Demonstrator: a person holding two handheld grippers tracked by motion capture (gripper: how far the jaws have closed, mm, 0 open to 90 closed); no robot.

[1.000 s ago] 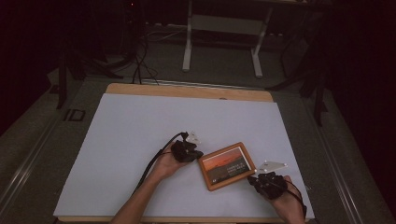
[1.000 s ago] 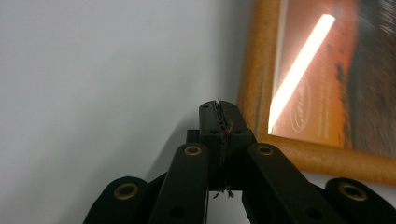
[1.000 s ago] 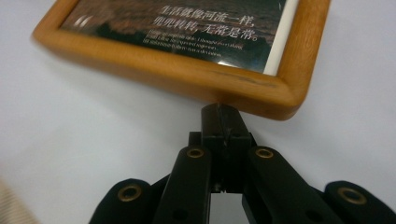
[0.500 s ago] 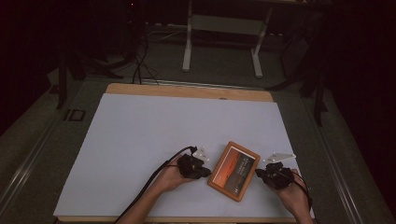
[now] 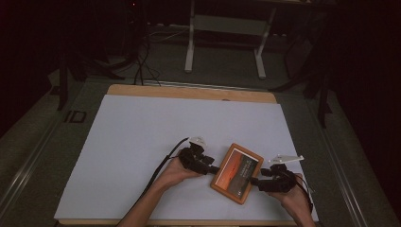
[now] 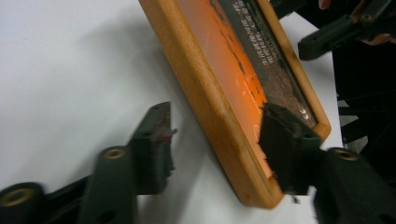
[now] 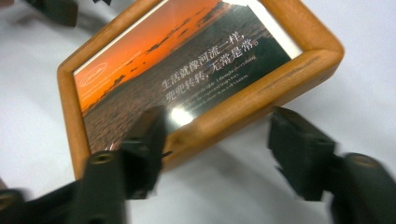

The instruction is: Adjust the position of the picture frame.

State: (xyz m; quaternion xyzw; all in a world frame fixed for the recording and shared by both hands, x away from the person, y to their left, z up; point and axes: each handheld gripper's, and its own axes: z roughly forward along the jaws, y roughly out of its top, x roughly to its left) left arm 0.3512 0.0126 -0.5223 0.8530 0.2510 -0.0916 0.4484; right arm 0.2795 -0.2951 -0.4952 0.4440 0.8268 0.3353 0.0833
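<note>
Wooden picture frame (image 5: 237, 172) with an orange sunset print lies on the white desk (image 5: 142, 142), near its front edge. Left gripper (image 5: 211, 167) has its fingers spread wide, straddling one frame edge. Right gripper (image 5: 255, 179) straddles the opposite edge, fingers parted too, not clamped.

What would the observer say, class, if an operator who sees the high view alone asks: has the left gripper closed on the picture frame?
Observer: No. The left gripper is open. One of its jaws lies over the glass of the picture frame. The other is beside the wooden edge, with a gap between them.
Operator: And the right gripper?
Observer: The right gripper is open too. One jaw overlaps the frame's wooden edge and the other is off it, near a corner.
Operator: What does the picture show?
Observer: An orange sunset with two lines of white Chinese characters.
</note>
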